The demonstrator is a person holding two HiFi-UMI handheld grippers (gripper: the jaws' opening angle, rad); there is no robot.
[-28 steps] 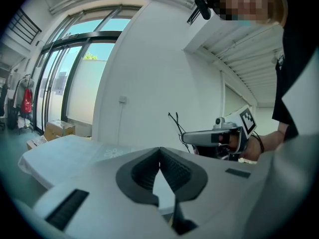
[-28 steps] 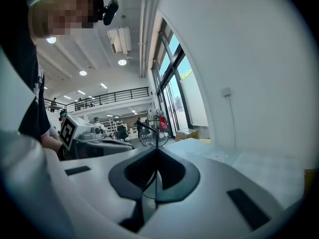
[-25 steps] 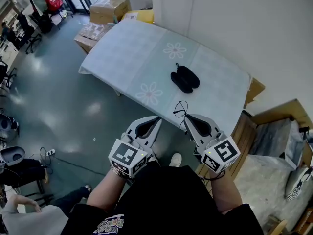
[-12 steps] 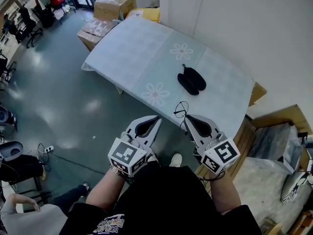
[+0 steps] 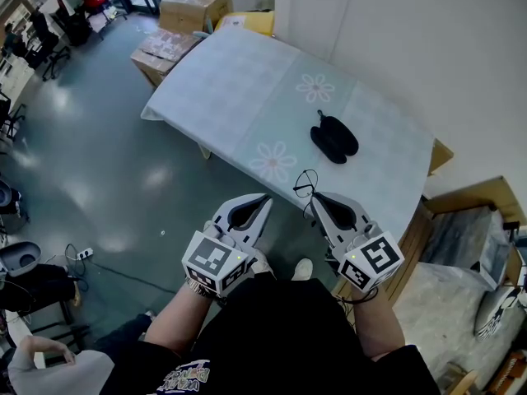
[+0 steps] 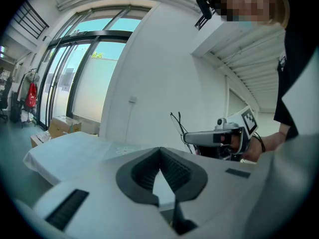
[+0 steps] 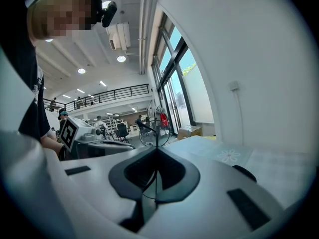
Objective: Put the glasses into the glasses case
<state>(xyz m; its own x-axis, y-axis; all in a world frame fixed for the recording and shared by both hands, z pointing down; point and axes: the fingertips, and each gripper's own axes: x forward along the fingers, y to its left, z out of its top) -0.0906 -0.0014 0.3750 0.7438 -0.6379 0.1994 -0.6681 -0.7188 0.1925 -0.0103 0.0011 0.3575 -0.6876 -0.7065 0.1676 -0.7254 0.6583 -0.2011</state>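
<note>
A black glasses case lies on the cloth-covered table, near its right end; the right gripper view shows the case's edge low at the right. My right gripper hangs in the air short of the table's near edge, shut on thin wire-framed glasses that stick up from its tips. One lens shows just past the jaws. My left gripper is beside it, shut with nothing in it. From the left gripper view I see the right gripper and the glasses.
Cardboard boxes stand on the floor at the table's far end. A white wall runs along the table's right side. Wooden crates sit to my right. A shoe shows below the grippers, and another person is at the lower left.
The table and case have slid rightward and slightly down in the head view. Both grippers keep the same pose, the right one still shut on the glasses.
</note>
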